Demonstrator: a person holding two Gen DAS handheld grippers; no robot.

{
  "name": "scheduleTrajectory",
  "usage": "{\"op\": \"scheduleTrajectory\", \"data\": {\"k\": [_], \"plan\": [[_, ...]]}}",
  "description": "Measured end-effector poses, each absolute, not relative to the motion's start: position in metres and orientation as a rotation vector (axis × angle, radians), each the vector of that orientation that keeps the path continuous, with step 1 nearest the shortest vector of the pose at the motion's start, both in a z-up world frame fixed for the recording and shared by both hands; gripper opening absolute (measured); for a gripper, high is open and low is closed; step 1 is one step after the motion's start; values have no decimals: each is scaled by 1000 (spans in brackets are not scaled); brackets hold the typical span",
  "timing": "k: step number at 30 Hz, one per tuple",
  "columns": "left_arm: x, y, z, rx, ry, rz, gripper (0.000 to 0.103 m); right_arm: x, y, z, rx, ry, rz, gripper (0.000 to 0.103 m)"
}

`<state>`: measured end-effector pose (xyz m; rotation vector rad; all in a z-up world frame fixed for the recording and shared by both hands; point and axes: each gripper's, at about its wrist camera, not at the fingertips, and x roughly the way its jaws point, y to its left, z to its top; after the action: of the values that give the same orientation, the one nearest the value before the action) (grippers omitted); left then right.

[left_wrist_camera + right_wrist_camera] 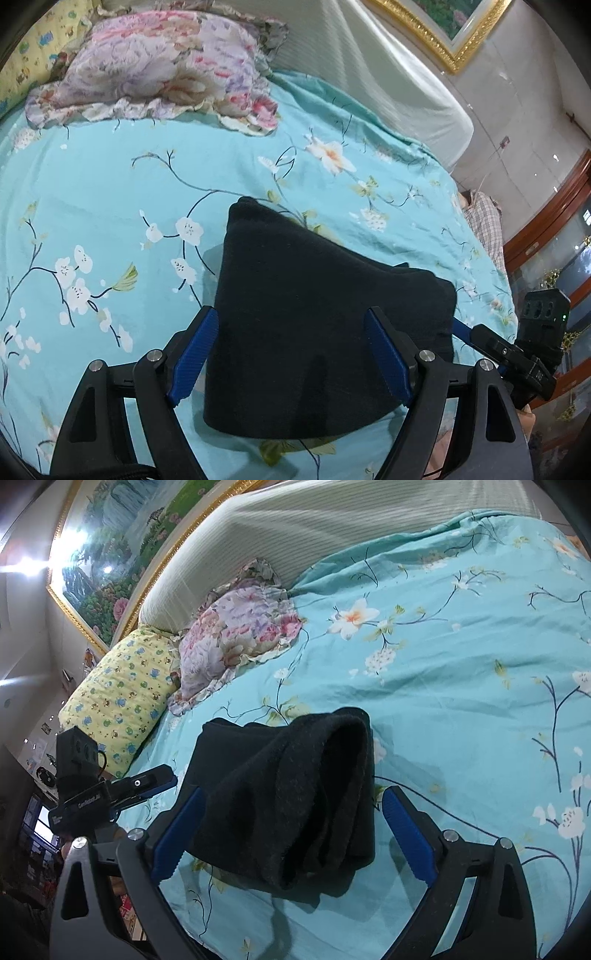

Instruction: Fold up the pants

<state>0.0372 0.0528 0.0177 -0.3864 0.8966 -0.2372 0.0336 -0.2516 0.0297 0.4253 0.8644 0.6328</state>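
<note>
The black pants [314, 317] lie folded into a thick compact bundle on the turquoise floral bedsheet [110, 192]. My left gripper [291, 321] is open, its blue fingers standing on either side of the bundle's near end without pinching it. In the right wrist view the same pants [288, 797] show their layered folded end. My right gripper [295, 805] is open too, straddling the bundle. The other gripper shows at the edge of each view: the right gripper [517, 350] and the left gripper [110, 794].
A pink floral pillow [162, 66] lies at the bed's head, with a yellow patterned pillow [122, 701] beside it. A padded white headboard [369, 74] and a gold-framed painting [110, 554] stand behind. The bed's right edge [491, 251] drops toward wooden furniture.
</note>
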Motion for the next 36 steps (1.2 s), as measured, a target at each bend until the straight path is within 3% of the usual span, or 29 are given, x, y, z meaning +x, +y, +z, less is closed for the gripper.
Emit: {"op": "scheduleTrajectory", "data": {"k": [18,20,28,36], "plan": [[74,56,-20,-453,991,-253,81,51,-238,-2,427,955,634,97],[78,56,-23,-464,989,-257,78,53,-235,-3,422,957,637,97],[85,74,-34,-550,984,-278,47,61,-230,-6,422,965,646,97],[87,88,-44,-643,979,-296,43,67,-222,-10,403,964,663,98]]}}
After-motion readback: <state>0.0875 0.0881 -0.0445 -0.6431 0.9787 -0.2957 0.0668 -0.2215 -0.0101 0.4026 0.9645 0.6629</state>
